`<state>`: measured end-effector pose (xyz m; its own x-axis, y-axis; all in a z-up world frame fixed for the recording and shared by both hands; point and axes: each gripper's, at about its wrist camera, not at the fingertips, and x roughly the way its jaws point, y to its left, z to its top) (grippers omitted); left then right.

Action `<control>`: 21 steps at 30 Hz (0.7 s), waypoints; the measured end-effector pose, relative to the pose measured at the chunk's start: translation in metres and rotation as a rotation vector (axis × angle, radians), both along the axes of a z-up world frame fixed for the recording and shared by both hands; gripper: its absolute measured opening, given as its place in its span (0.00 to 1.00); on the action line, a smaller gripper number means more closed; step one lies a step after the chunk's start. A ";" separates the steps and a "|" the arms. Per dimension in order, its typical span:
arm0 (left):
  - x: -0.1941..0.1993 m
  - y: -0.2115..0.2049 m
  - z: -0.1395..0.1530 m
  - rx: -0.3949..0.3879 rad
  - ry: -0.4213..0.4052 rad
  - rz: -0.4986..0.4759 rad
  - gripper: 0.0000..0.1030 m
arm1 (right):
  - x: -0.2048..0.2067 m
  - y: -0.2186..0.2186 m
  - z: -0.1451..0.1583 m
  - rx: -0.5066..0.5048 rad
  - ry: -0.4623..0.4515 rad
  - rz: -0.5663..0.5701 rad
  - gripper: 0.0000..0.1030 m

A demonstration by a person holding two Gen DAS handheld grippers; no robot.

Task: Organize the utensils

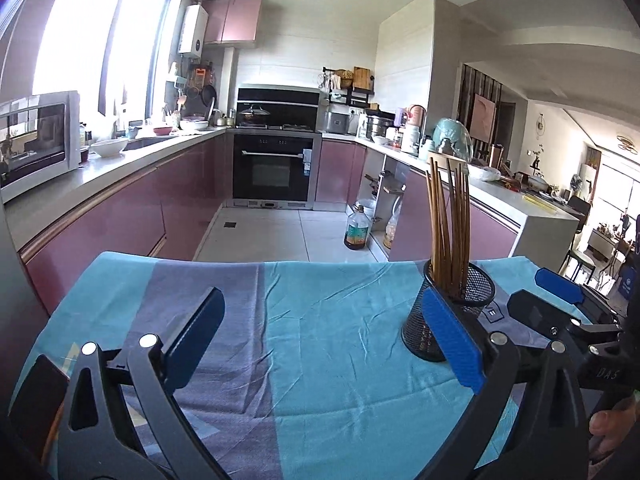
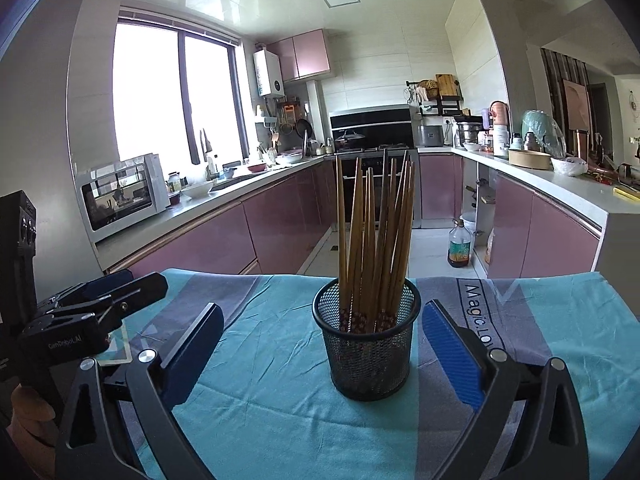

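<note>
A black mesh cup [image 2: 366,344] stood upright on the worktop's blue-and-grey cloth [image 2: 276,380], holding a bundle of brown chopsticks [image 2: 374,240] that leaned apart. The right gripper [image 2: 322,354] had its jaws spread wide, with the cup just ahead between them, untouched. The left gripper [image 1: 322,344] was also spread, empty, with the cup [image 1: 450,312] beside its right finger.

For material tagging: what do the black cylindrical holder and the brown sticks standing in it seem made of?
Black cylindrical holder: looks like matte black metal wire mesh; you can see through its wall. Brown sticks: probably wood or bamboo chopsticks, tan, with patterned lower ends.
</note>
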<state>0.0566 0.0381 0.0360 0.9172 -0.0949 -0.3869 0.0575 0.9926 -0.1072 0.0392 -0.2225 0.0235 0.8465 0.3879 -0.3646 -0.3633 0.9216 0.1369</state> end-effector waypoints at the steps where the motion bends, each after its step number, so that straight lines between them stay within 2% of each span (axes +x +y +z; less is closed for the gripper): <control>1: -0.005 0.002 0.000 -0.001 -0.006 0.007 0.94 | -0.002 0.001 -0.002 -0.002 -0.001 0.000 0.93; 8: -0.042 0.015 -0.005 -0.004 -0.036 0.056 0.94 | -0.022 0.012 -0.007 -0.021 -0.047 -0.020 0.93; 16: -0.058 0.015 -0.008 -0.008 -0.035 0.073 0.94 | -0.041 0.019 -0.008 -0.051 -0.096 -0.068 0.93; 21: -0.070 0.010 -0.004 0.003 -0.085 0.084 0.94 | -0.049 0.020 -0.005 -0.046 -0.129 -0.079 0.93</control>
<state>-0.0137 0.0483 0.0318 0.9515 -0.0148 -0.3072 -0.0176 0.9946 -0.1023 -0.0101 -0.2025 0.0183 0.9148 0.3032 -0.2668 -0.3008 0.9523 0.0507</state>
